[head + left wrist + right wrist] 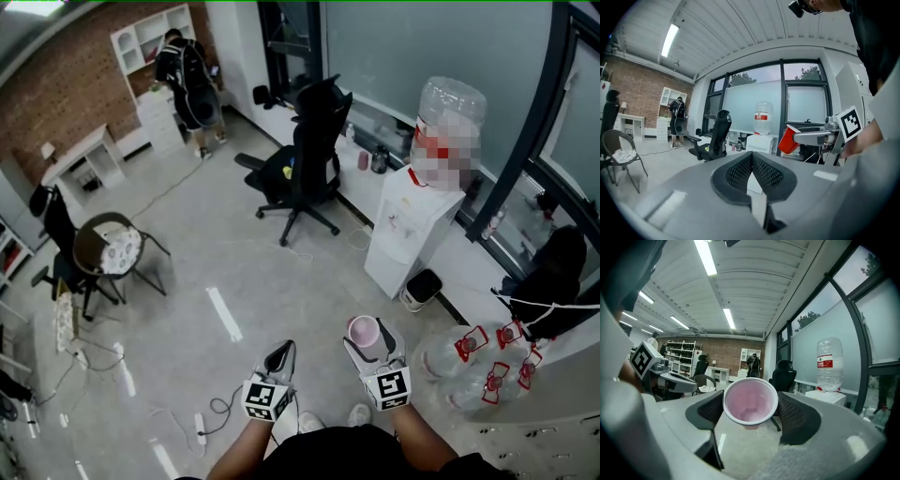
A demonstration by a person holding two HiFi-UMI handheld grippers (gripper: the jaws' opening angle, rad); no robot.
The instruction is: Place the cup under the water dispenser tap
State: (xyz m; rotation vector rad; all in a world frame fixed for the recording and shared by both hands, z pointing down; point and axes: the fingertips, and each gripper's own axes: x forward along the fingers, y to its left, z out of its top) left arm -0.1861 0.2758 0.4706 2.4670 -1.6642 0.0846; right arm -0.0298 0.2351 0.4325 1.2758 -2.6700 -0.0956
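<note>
the right gripper (750, 411) has its jaws wide and clamped on the sides of the red plastic cup (751, 399), apparently to carry it to the white water dispenser (410, 225), well apart ahead, while the left gripper (751, 163), jaws together and empty, seems idle.

A black office chair (305, 159) stands mid-floor; a person (187, 80) faces white shelves (150, 33).

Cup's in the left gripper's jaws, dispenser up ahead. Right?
No. The cup sits in the right gripper's jaws, not the left's; the right gripper view shows it. The left gripper is shut and empty. The dispenser is ahead, as you said.
</note>
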